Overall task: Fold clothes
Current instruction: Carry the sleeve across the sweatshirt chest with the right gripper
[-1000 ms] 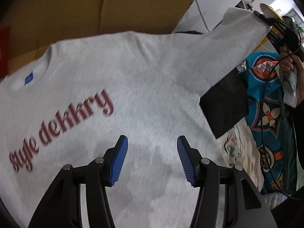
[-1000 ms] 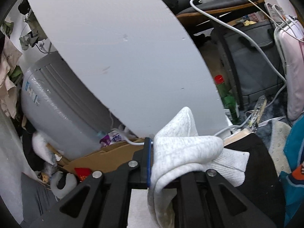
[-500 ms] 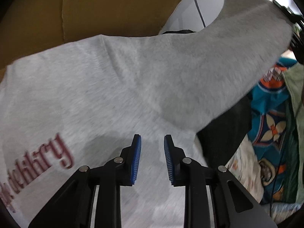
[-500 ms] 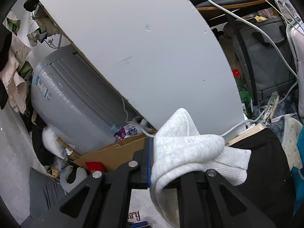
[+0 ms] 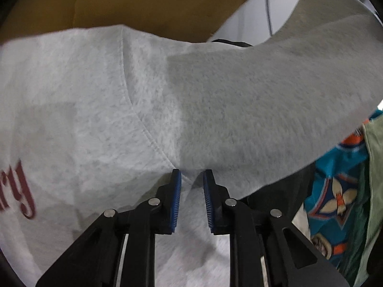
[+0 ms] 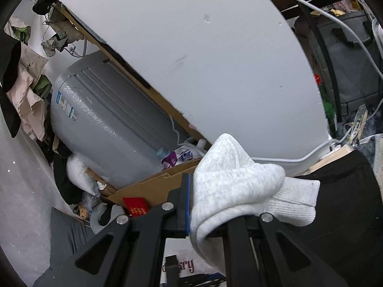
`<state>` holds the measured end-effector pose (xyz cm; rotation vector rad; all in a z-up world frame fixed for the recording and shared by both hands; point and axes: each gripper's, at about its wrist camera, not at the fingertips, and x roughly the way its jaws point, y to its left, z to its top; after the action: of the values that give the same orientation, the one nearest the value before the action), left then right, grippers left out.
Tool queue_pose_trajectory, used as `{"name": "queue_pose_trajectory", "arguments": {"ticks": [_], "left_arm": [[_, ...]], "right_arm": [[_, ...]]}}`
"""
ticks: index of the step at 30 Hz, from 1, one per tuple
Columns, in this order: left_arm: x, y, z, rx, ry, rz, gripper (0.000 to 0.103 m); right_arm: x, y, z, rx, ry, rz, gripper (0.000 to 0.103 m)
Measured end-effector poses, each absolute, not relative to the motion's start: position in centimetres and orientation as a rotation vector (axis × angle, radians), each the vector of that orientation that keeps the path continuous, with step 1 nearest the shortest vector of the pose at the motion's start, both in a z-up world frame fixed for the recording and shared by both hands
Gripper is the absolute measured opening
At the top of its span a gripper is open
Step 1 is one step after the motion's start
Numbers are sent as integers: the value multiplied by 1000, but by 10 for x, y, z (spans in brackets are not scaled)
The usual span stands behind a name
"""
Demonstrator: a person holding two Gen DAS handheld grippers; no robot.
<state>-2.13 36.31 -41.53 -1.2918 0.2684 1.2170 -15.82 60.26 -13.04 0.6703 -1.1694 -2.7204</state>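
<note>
While the right tool (image 6: 205, 205) clamps its cuff (image 6: 294, 201), the sweatshirt (image 5: 95, 119) lies under the left tool (image 5: 191, 186).

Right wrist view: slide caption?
Right gripper shut on grey sweatshirt's sleeve cuff, held above cluttered floor.

Dark red lettering on the grey sweatshirt

On the sweatshirt (image 5: 100, 124) only "ry" shows at the left edge in the left wrist view; the right wrist view shows "ary". Print on the red card (image 6: 136, 206) and the suitcase label (image 6: 62, 100) is too small to read.
</note>
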Motion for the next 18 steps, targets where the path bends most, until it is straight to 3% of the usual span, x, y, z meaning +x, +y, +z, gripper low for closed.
{"name": "queue_pose_trajectory", "arguments": {"ticks": [18], "left_arm": [[-9,339,-432,-1413,-44,1315,18]], "right_arm": [[-185,524,-136,746,-1133,-2445,6]]}}
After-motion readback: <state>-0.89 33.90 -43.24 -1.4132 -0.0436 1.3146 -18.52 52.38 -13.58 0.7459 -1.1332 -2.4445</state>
